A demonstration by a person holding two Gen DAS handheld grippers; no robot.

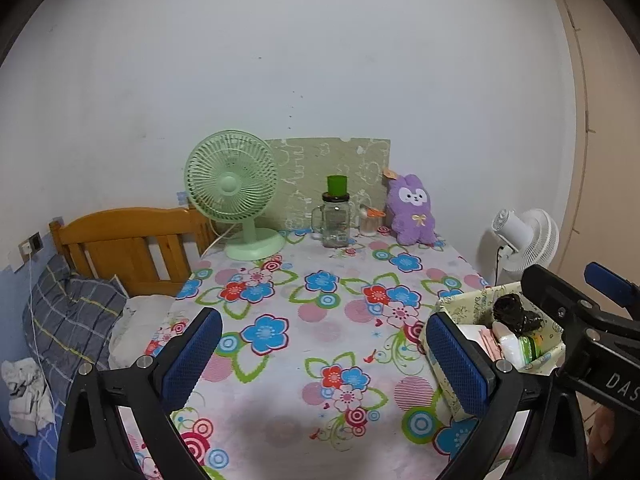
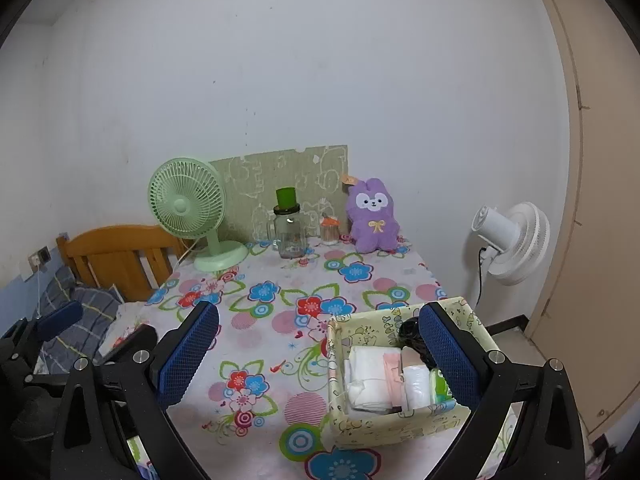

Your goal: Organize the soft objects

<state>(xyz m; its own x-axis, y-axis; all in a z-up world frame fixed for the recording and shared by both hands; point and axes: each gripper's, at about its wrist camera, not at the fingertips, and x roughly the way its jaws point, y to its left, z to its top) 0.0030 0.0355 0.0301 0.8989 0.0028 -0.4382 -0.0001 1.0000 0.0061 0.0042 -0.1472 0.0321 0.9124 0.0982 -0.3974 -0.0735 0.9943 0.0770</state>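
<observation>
A purple plush bunny (image 1: 411, 210) (image 2: 373, 216) sits upright at the far right of the floral table, against the wall. A pale yellow fabric box (image 2: 384, 422) (image 1: 452, 396) stands at the table's near right. It holds white folded cloths (image 2: 370, 376), tissue packs and a dark bundle (image 1: 516, 314). My left gripper (image 1: 324, 356) is open over the table's near middle, nothing between its fingers. My right gripper (image 2: 320, 356) is open too, its right finger (image 2: 448, 360) in front of the box. The right gripper's black body also shows in the left wrist view, behind the box.
At the table's back stand a green desk fan (image 1: 232, 192), a glass jar with a green lid (image 1: 336, 216) and a small jar (image 1: 370, 222). A wooden bed headboard (image 1: 128, 248) and a grey plaid pillow (image 1: 72, 320) lie left. A white floor fan (image 2: 508, 240) stands right.
</observation>
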